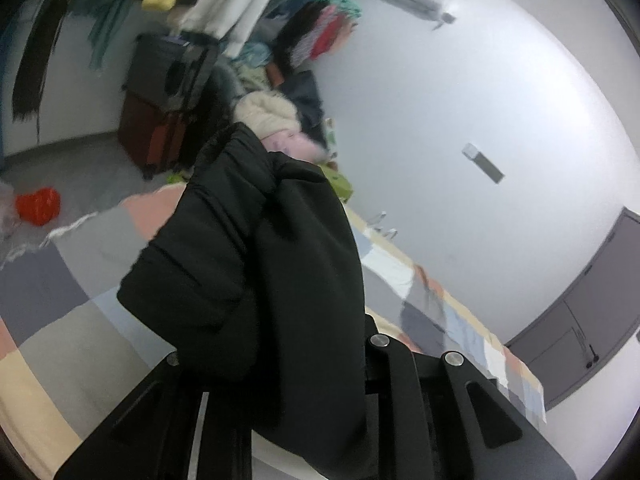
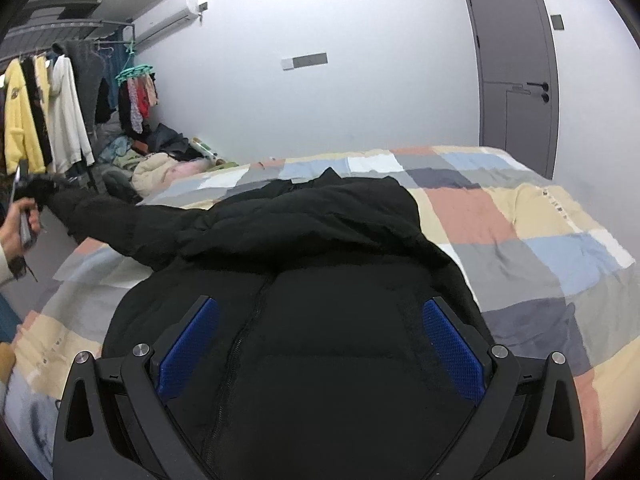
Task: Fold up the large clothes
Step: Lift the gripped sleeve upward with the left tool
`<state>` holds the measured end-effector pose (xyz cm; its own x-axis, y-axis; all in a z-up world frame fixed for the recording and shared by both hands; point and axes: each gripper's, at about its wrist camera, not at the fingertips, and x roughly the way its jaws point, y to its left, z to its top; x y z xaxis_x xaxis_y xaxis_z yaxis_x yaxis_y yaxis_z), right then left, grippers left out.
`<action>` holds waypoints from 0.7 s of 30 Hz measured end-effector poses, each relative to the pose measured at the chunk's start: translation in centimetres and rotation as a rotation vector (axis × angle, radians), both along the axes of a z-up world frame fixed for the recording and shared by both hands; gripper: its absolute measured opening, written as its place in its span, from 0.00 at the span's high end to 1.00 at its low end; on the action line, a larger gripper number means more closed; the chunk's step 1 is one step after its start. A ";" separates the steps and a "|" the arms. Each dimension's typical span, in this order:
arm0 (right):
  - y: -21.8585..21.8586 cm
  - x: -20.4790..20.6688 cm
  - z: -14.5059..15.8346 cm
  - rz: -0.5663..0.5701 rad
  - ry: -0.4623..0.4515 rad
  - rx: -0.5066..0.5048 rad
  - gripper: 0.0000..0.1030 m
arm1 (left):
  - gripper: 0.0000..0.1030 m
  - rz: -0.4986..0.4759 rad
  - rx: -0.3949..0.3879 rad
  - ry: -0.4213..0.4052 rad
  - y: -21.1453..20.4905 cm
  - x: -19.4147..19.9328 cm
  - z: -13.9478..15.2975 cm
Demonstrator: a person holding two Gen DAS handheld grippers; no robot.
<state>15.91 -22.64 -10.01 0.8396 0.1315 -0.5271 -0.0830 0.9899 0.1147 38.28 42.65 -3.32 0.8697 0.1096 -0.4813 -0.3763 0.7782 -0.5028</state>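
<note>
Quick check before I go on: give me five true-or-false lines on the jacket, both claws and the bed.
1. The left claw grips the black jacket's sleeve. True.
2. The right claw is shut on the jacket. False: it is open, blue pads apart over the jacket body.
3. The jacket lies on a checked bedspread. True.
4. The sleeve is folded across the jacket's front. False: it is pulled out sideways, off the body.
5. The door stands open. False: it is closed.
</note>
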 end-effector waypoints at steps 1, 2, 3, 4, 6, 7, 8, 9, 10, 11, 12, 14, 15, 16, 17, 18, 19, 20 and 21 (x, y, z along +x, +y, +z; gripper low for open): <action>-0.2 -0.1 0.1 0.004 -0.001 0.005 0.00 | 0.81 -0.014 0.008 -0.005 -1.0 0.0 1.0; -0.4 -0.2 0.1 0.009 -0.001 0.012 0.00 | 0.81 -0.028 0.014 -0.012 -1.8 0.1 1.9; -0.7 -0.3 0.2 0.014 0.002 0.021 0.00 | 0.81 -0.043 0.024 -0.021 -2.7 0.1 2.7; -1.0 -0.5 0.3 0.011 -0.001 0.027 0.00 | 0.81 -0.058 0.039 -0.030 -3.9 0.0 3.7; -1.5 -0.7 0.5 0.005 -0.006 0.035 0.00 | 0.81 -0.084 0.066 -0.043 -6.2 0.0 5.5; -1.7 -0.7 0.6 0.006 -0.005 0.042 0.00 | 0.81 -0.099 0.076 -0.048 -7.3 0.1 6.5; -1.9 -0.8 0.7 0.006 -0.004 0.049 0.00 | 0.81 -0.115 0.089 -0.052 -8.6 0.2 7.3; -2.1 -1.0 0.8 0.007 -0.008 0.055 0.00 | 0.81 -0.132 0.102 -0.055 -9.8 0.2 8.0; -2.3 -1.1 1.0 0.009 -0.013 0.055 0.00 | 0.81 -0.145 0.114 -0.056 -10.8 0.1 8.5; -2.4 -1.3 1.0 0.008 -0.017 0.053 0.00 | 0.81 -0.159 0.132 -0.056 -12.3 0.3 9.2; -2.6 -1.5 1.1 0.010 -0.021 0.052 0.00 | 0.81 -0.170 0.146 -0.053 -13.3 0.4 9.5; -3.0 -1.7 1.3 0.016 -0.026 0.061 0.00 | 0.81 -0.193 0.167 -0.047 -15.9 0.6 10.4; -3.1 -1.8 1.3 0.017 -0.028 0.065 0.00 | 0.81 -0.204 0.172 -0.045 -16.9 0.7 10.7; -3.3 -1.9 1.4 0.018 -0.031 0.068 0.00 | 0.81 -0.216 0.180 -0.043 -18.2 0.9 11.2; -3.5 -2.1 1.6 0.020 -0.037 0.072 0.00 | 0.81 -0.224 0.187 -0.043 -19.0 1.1 11.4; -3.7 -2.3 1.7 0.021 -0.042 0.073 0.00 | 0.81 -0.233 0.196 -0.043 -19.9 1.2 11.7; -3.8 -2.5 1.9 0.019 -0.048 0.072 0.00 | 0.81 -0.244 0.205 -0.044 -21.0 1.4 12.0; -4.0 -2.7 2.0 0.018 -0.056 0.067 0.00 | 0.81 -0.257 0.214 -0.045 -22.3 1.6 12.3; -4.2 -2.8 2.1 0.016 -0.061 0.064 0.00 | 0.81 -0.270 0.223 -0.046 -23.5 1.8 12.5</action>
